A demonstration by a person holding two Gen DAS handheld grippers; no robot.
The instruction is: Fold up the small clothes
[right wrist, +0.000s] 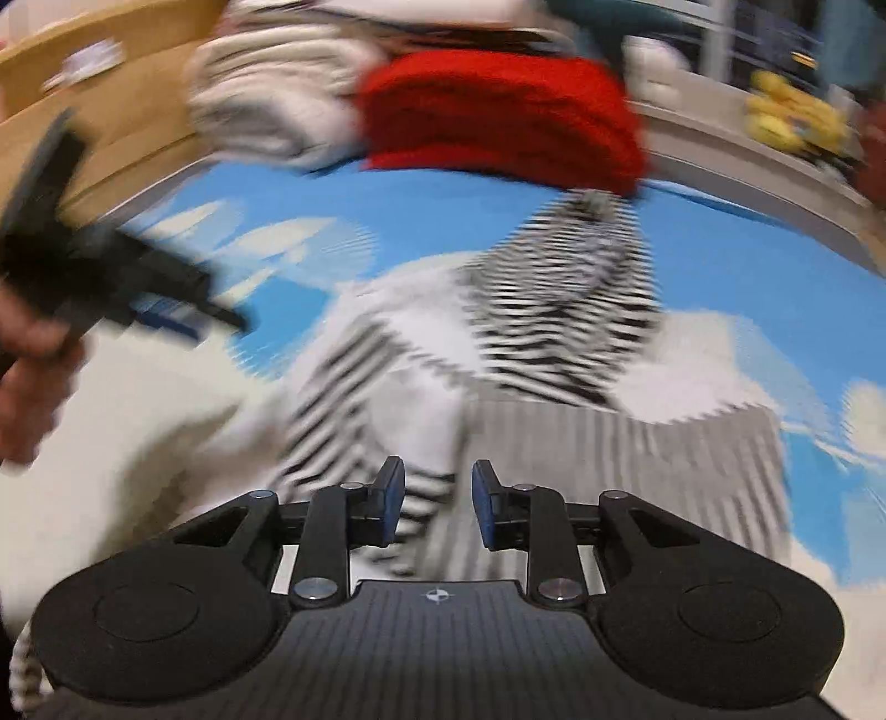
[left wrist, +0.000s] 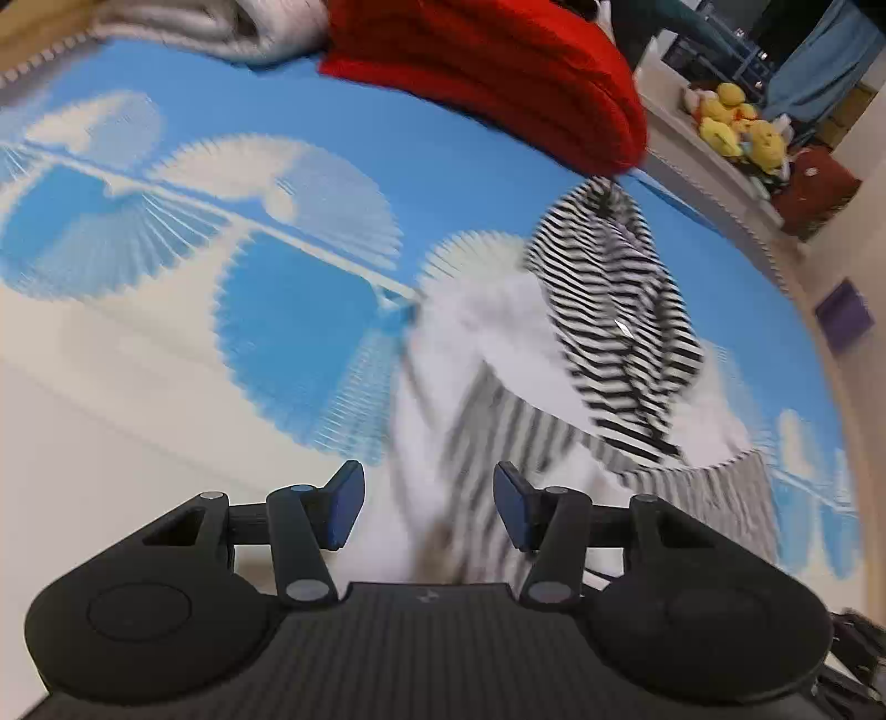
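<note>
Garment: a black-and-white striped small top (left wrist: 614, 332), partly crumpled, with a paler grey-striped panel spread flat beside it towards the camera; motion blur hides its seams.
Where it lies: on the blue-and-white cloud-print bed sheet (left wrist: 232, 310), right of centre in the left wrist view, just below the folded red knit (left wrist: 498, 72).
Left gripper (left wrist: 429, 507): jaws spread, nothing between the blue pads, hanging above the near edge of the pale panel.
Right gripper (right wrist: 437, 507): jaws parted by a narrow gap; striped cloth shows behind that gap, but the pads do not appear to press on it.
Other hand in view: in the right wrist view a hand (right wrist: 33, 360) holds the other gripper at the far left, blurred.
Background: a folded grey-white stack (left wrist: 221, 27) next to the red knit; yellow plush toys (left wrist: 736, 127) on a ledge beyond the bed.
How it will handle: likely light, limp and stretchy; it will sag and bunch, and it cannot be pushed into shape.
Where to take hold: probably at an outer hem or shoulder corner, one corner per gripper, pinching a single layer so the fold drags flat.
Risk: catching the sheet with the cloth, or grabbing the crumpled middle and doubling the wrinkles.
</note>
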